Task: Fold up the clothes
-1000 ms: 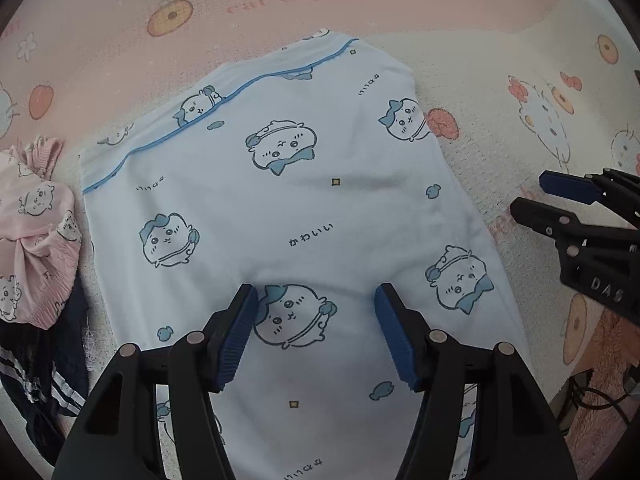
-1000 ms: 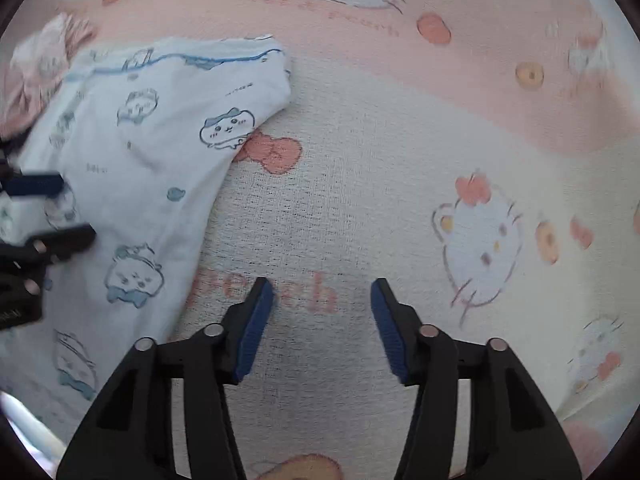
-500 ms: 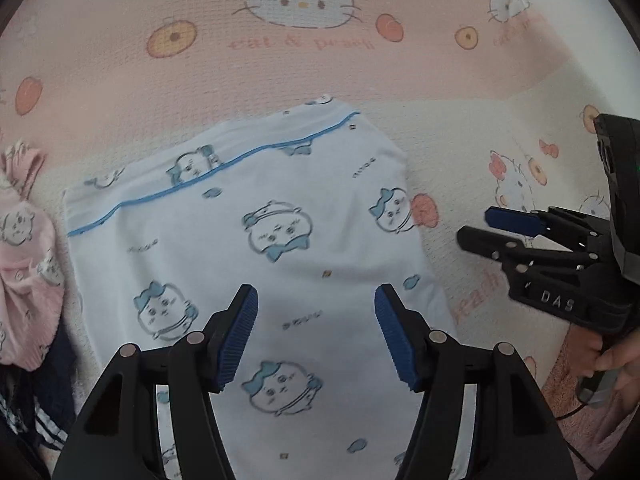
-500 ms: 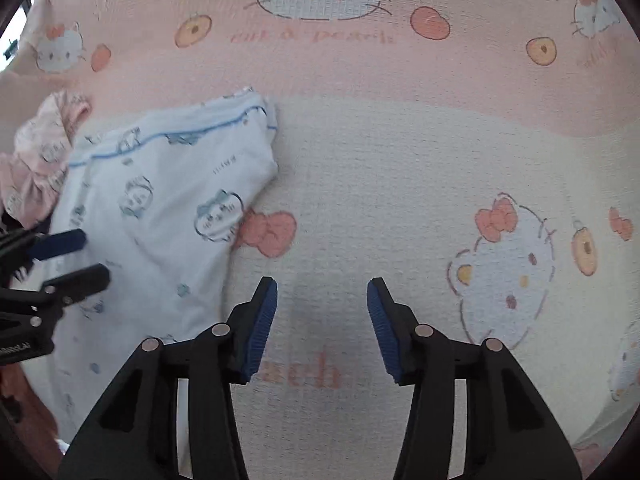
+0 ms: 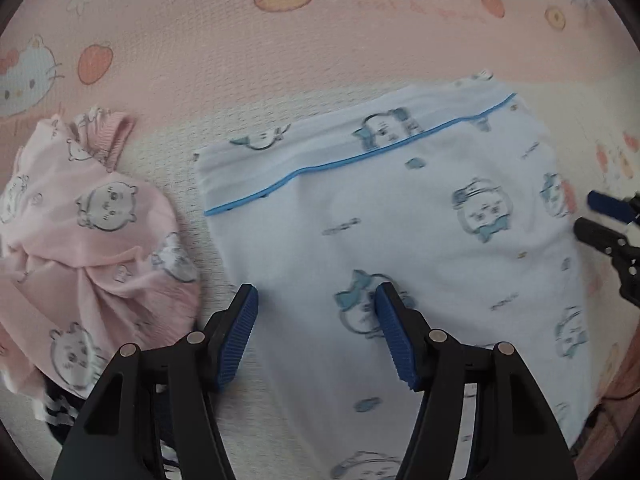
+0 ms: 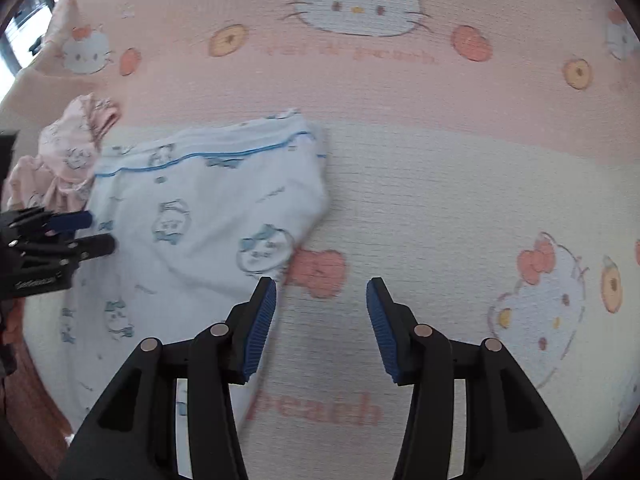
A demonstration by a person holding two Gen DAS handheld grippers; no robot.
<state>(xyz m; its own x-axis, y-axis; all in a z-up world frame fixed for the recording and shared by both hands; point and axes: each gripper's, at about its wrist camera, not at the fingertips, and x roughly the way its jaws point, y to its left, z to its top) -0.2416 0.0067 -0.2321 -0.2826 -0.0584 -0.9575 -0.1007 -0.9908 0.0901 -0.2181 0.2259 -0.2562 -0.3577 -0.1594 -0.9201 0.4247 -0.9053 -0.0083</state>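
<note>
A pink and cream cartoon-cat blanket (image 5: pixel 224 60) is spread as the support, on which a light blue printed garment (image 5: pixel 400 240) is laid flat at frame centre and a crumpled pink garment (image 5: pixel 88 232) at the left.

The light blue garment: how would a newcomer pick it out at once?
A pink cartoon-cat blanket covers the surface. On it lie two printed garments; the light blue garment lies spread flat, the crumpled pink one beside it. Only the blue one has a bright blue piping line.
</note>
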